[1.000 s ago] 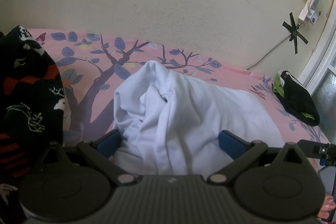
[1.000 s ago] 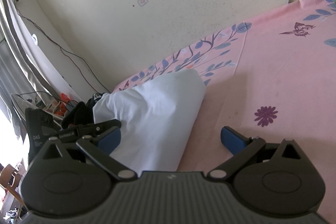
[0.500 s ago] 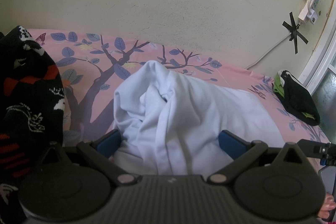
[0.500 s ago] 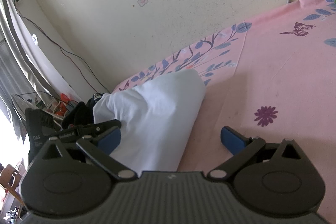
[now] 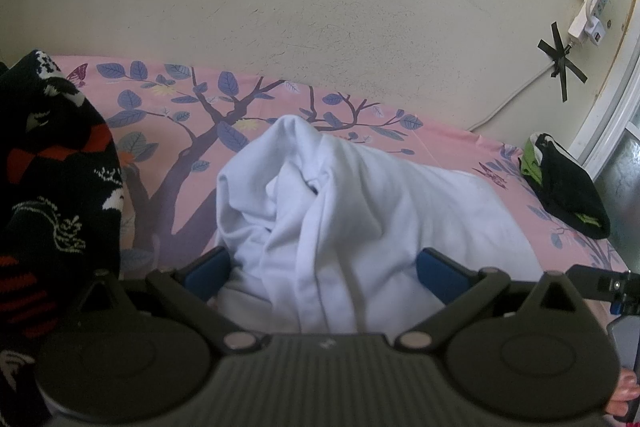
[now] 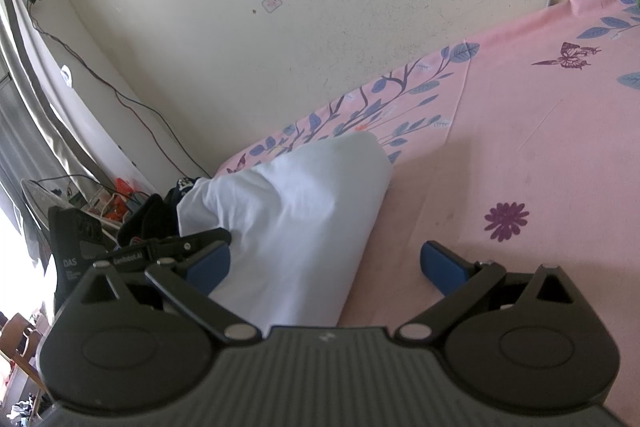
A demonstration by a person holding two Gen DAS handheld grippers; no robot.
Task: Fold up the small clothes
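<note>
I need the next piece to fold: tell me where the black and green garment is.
In the left wrist view, the black and green garment lies at the far right on the pink bedsheet, near the window frame, right of the white garment.

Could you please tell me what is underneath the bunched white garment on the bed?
The white garment rests on the pink floral bedsheet, whose tree print disappears beneath it. Whether anything else lies under the heap is hidden by the cloth.

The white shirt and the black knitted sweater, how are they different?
The white shirt is plain; the black knitted sweater has red and white patterns. The shirt lies bunched mid-bed, straight ahead of the left gripper; the sweater is heaped at the left edge. Both rest unfolded on the pink bedsheet.
</note>
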